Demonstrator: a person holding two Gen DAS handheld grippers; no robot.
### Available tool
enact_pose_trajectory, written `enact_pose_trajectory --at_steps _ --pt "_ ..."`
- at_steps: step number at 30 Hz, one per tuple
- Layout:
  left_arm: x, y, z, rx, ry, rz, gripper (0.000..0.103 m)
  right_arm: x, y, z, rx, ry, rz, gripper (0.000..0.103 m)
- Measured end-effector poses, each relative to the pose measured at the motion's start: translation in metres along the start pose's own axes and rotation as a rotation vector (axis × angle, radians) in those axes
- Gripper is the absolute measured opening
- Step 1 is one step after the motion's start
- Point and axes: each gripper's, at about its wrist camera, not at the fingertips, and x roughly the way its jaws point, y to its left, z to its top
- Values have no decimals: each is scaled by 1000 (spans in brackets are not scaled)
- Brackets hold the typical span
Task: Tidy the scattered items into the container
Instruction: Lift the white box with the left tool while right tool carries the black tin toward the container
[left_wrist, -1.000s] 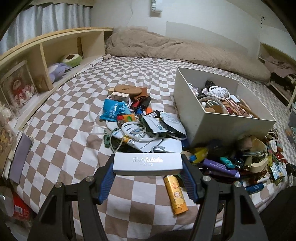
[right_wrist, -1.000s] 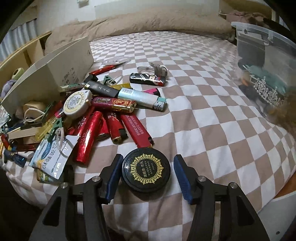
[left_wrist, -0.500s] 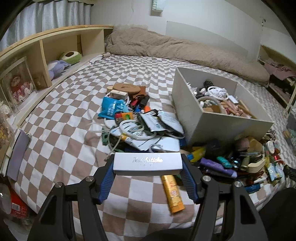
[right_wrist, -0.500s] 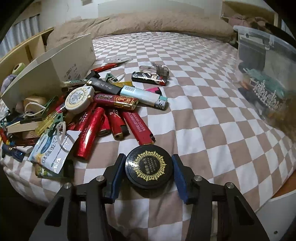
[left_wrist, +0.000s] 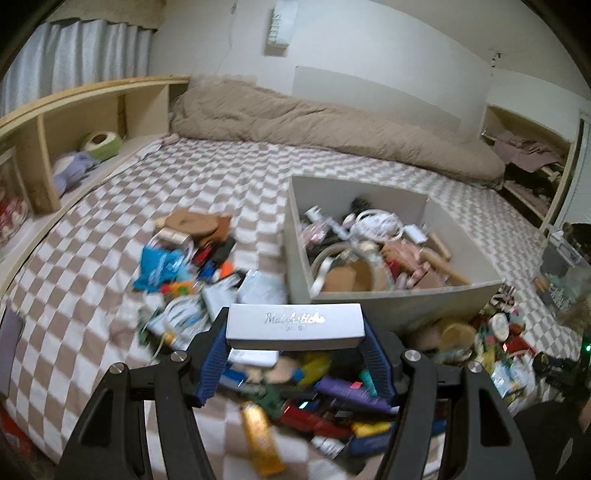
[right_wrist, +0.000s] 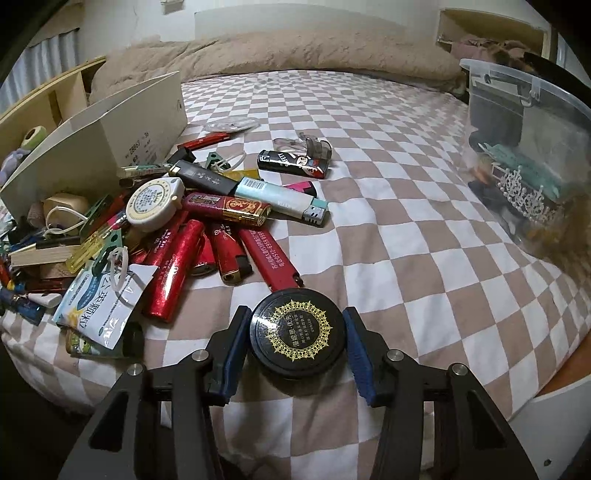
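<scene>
My left gripper is shut on a long silver box with script lettering, held crosswise above the clutter just short of the near wall of the white cardboard box. That container holds cables, tubes and other small items. My right gripper is shut on a round black tin with a gold ornament on its lid, resting on the checkered bedspread. Several red lighters and a round white tape measure lie just beyond it, beside the cardboard box.
Scattered packets, cables and a blue bag lie left of the container. A gold tube lies near the bed's front edge. A clear plastic bin with a tiara stands at the right. A beige duvet lines the back; wooden shelves run along the left.
My left gripper has carried the silver box up and toward the white container, which now looms closer. My right gripper's fingers have closed onto the black tin.
</scene>
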Motion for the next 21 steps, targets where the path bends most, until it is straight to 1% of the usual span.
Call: enact_pose_trajectory --at_steps 6,10,15,19,21 --pt "6 -28 40 32 -62 -38 66 0 -2 0 12 -4 9 50" --pt "10 -43 67 32 -105 -67 66 1 -3 0 18 -2 14 50" --pt "24 -57 102 0 -126 -107 66 2 -3 0 16 3 9 50" --pt "44 -58 123 -89 -113 -173 66 4 -3 1 14 12 8 50" --pt "55 -59 130 -104 -108 -178 66 3 -2 1 9 6 2 50"
